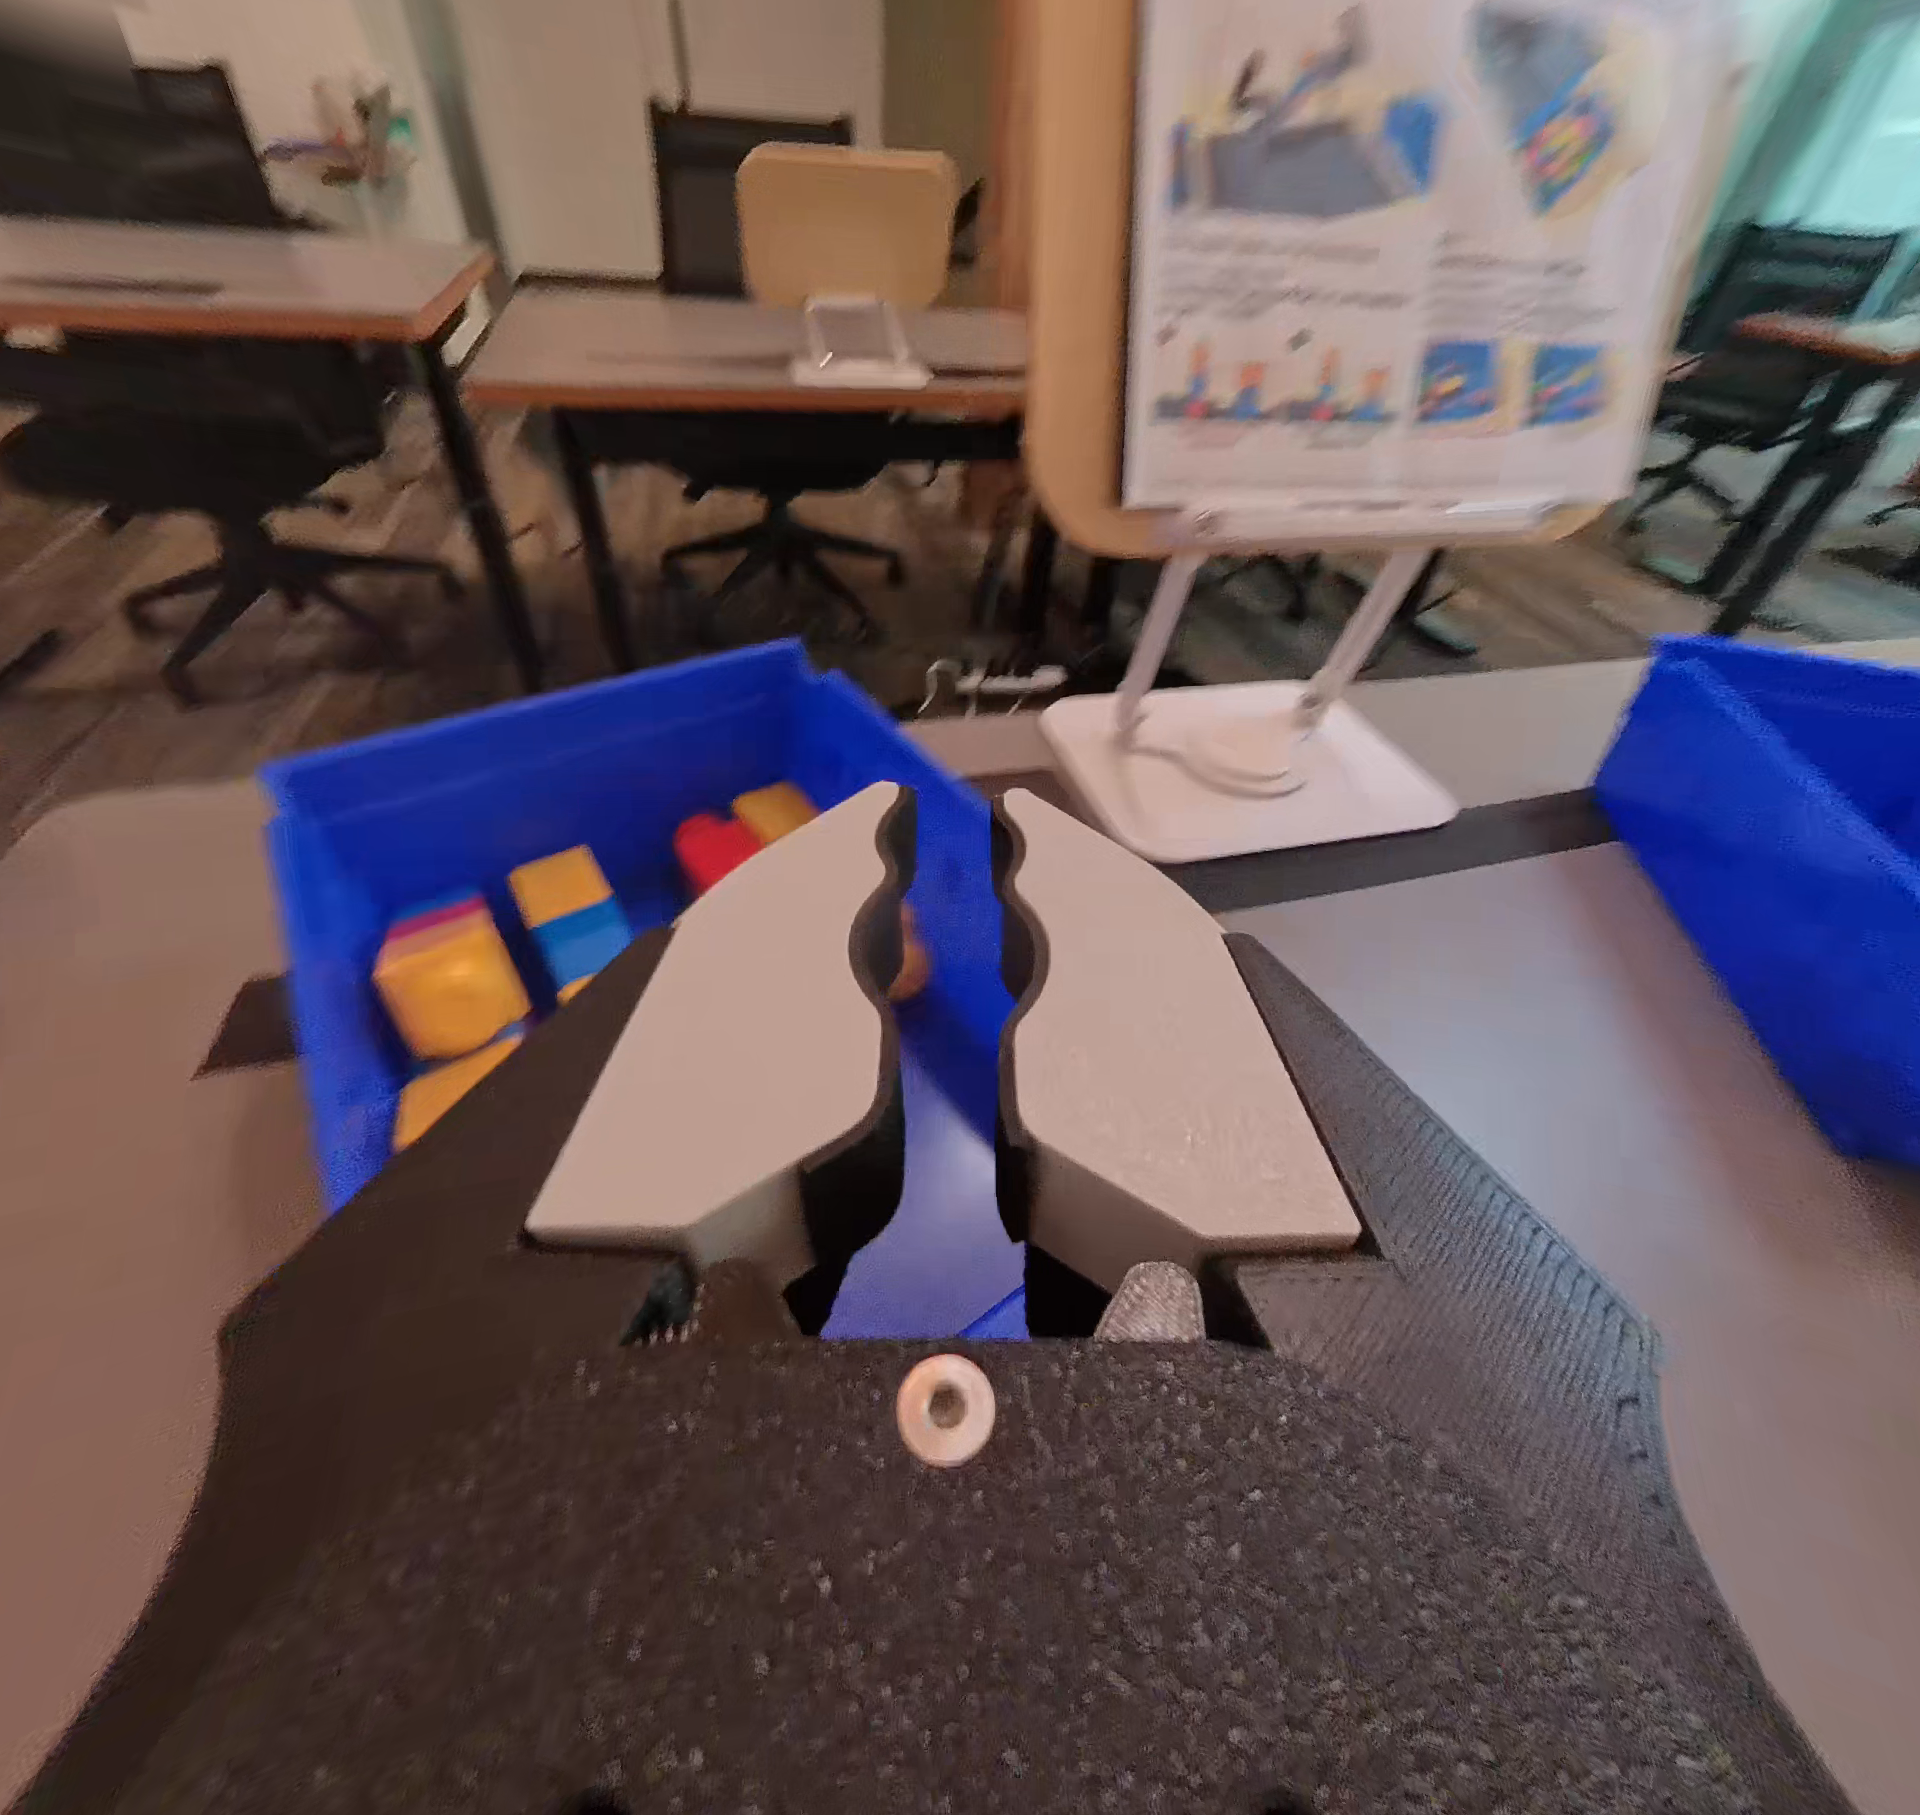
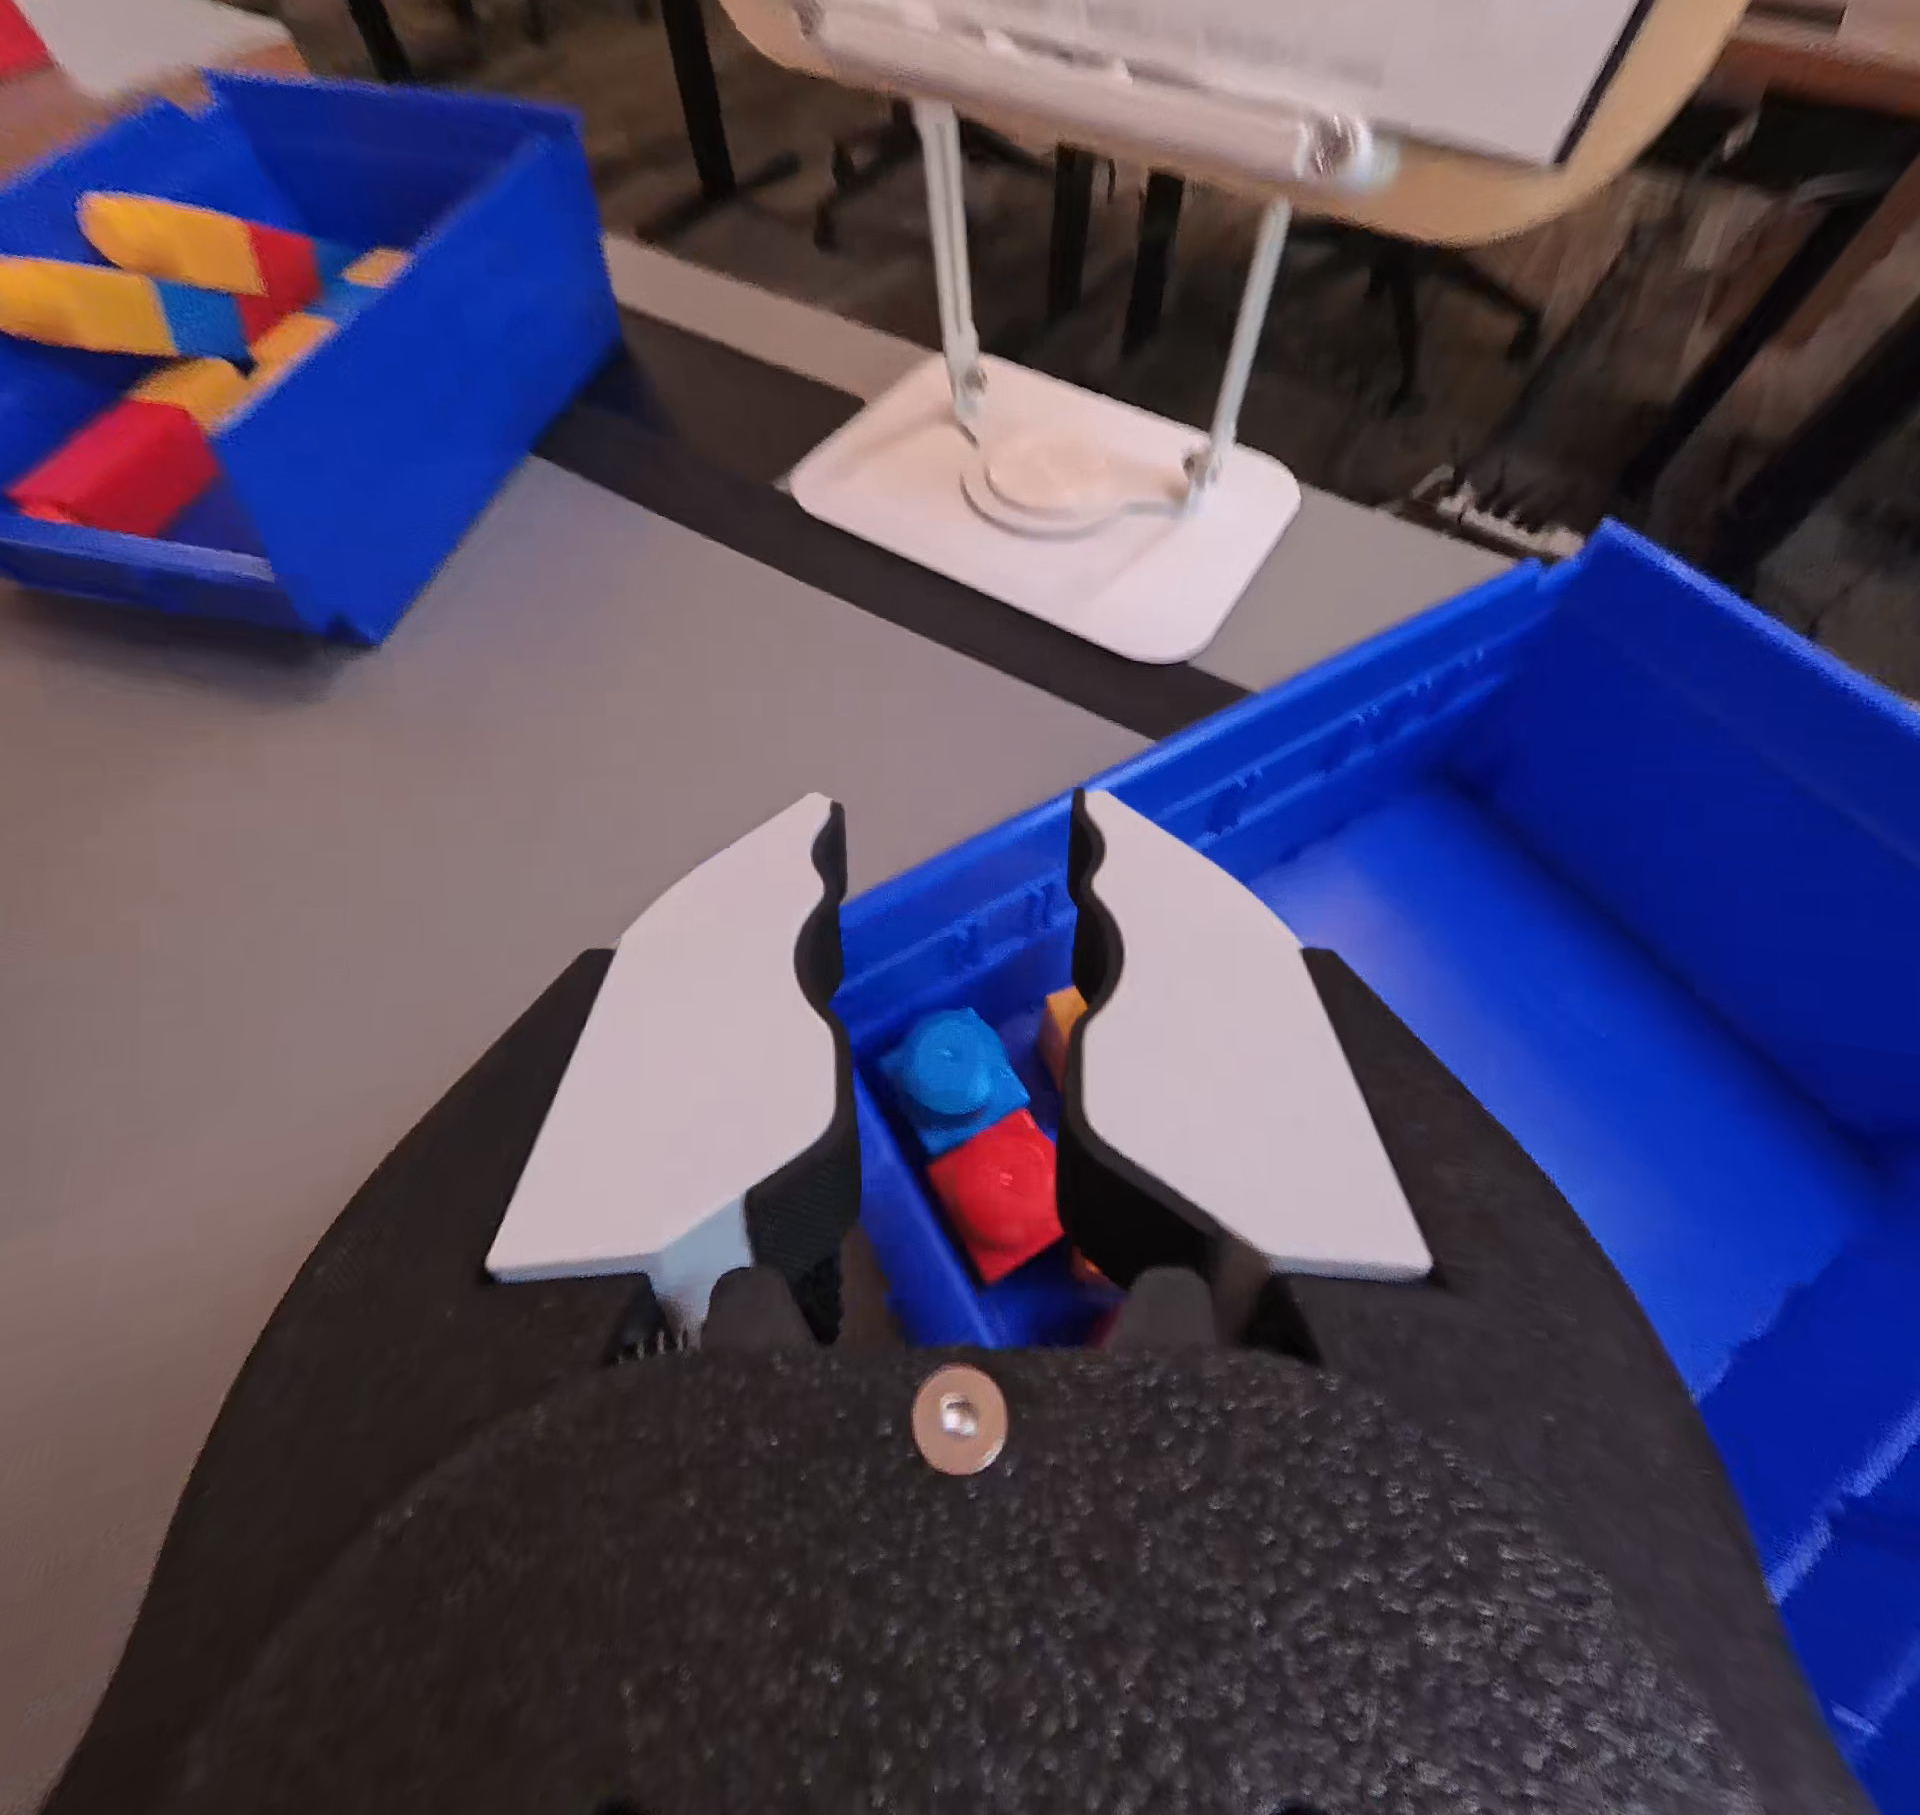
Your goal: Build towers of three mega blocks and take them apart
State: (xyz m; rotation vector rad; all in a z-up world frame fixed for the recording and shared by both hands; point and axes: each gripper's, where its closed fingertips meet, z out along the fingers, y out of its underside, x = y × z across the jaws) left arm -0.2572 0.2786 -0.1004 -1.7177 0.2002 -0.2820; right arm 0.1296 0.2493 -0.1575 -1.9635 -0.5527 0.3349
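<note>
Your left gripper (image 1: 954,809) hangs over the near right corner of the left blue bin (image 1: 582,757), jaws set to a narrow gap, nothing between them. That bin holds stacked blocks (image 1: 566,908) in yellow, blue, red and purple, lying on their sides; motion blur hides the finer detail.

Your right gripper (image 2: 954,815) sits above the near left corner of the right blue bin (image 2: 1621,830), jaws moderately apart and empty. Seen through the gap: a blue block (image 2: 951,1074) joined to a red block (image 2: 1003,1204), lying on the bin floor against its left wall, with an orange block (image 2: 1062,1027) just beside them, partly hidden by the right finger. The rest of that bin's floor in view is bare.

The two bins stand well apart on the grey worktop (image 2: 364,830). A white stand (image 2: 1049,518) carrying a printed sheet sits at the worktop's far edge between them.
</note>
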